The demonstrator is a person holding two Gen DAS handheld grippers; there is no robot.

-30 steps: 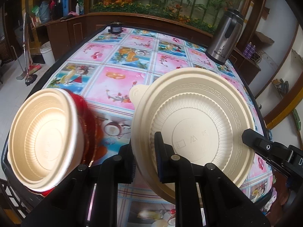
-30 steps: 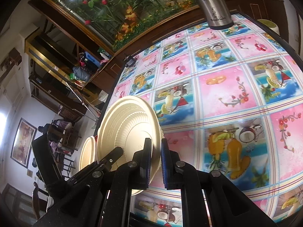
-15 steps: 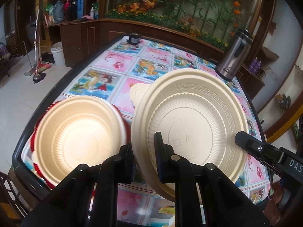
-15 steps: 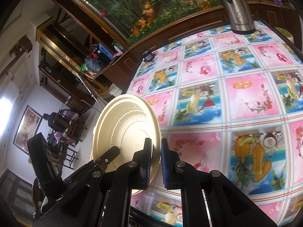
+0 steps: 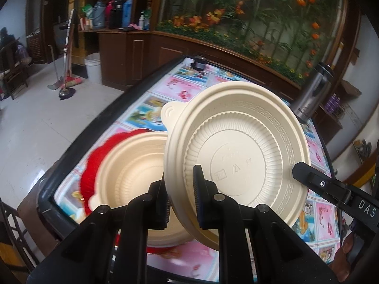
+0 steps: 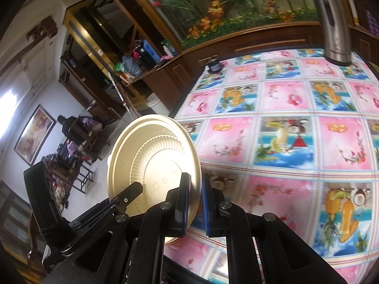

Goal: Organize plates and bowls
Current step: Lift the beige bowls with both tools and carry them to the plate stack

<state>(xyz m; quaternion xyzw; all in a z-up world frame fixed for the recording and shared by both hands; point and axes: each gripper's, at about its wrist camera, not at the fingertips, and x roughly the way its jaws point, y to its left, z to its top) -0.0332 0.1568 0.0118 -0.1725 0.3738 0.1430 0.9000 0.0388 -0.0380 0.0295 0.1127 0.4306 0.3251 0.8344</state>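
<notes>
Over the near left corner of the bench: both grippers carry one cream, ribbed plastic plate (image 5: 239,151) tilted on edge, clear of the bench (image 6: 284,108) with its fruit-patterned pink and blue cloth.
Left gripper (image 5: 181,197): clamped on the plate's lower rim, one pad on each face.
Right gripper (image 6: 195,203): jaws nearly together on the opposite rim of the same plate (image 6: 154,165); in the left wrist view its tip (image 5: 305,172) lies against the plate's right edge.
Stack below: a cream ribbed plastic bowl (image 5: 132,165) sits in a red scalloped plastic dish (image 5: 94,163) at the bench corner.
What has changed: a second ago the bowl lay far to the left of the plate; now the plate overlaps the bowl's right side from above, and both grips are unchanged.
Meaning for the task: the plate looks lined up to go onto the stack; it likely needs levelling and lowering before release.
Risk: the stack sits close to the bench edge, so a tilted drop could slide off.
</notes>
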